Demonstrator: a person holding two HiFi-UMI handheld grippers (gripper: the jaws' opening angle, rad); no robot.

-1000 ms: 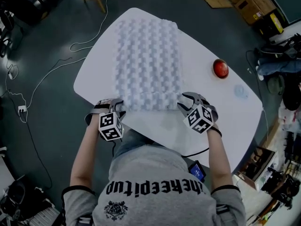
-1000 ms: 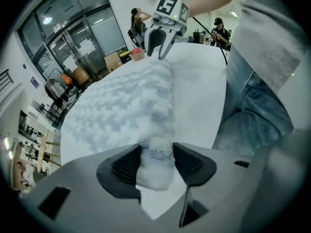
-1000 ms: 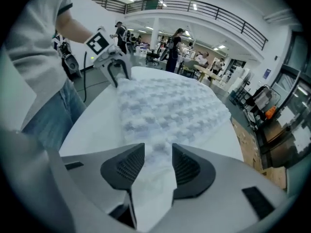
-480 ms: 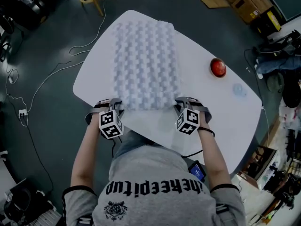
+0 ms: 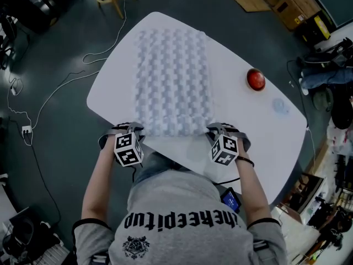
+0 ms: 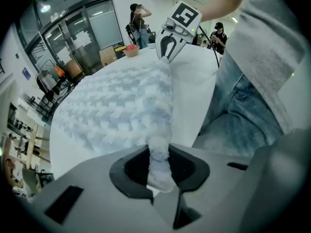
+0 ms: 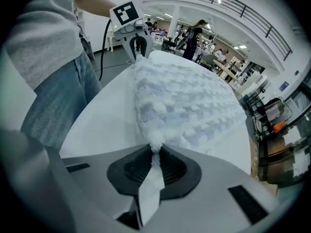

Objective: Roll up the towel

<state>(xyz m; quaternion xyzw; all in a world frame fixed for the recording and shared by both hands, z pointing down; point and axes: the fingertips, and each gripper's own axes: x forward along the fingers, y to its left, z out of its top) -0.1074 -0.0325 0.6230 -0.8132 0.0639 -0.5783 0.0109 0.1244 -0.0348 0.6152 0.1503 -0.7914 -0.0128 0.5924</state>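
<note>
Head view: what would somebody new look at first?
Probably the big bumpy pale towel spread along the middle of the white table. At its near edge, the left hand-held gripper and right hand-held gripper, whose jaws have just been closing, each pinch a corner. A red round thing sits alone on the table's right side.

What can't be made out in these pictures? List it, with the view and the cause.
Head view: marker cubes hide the jaws of the left gripper and right gripper, which have just been closing on the towel's near corners.
Head view: pale patch beside the red ball, too faint to name.
All views: towel's underside, pressed against the table.
</note>
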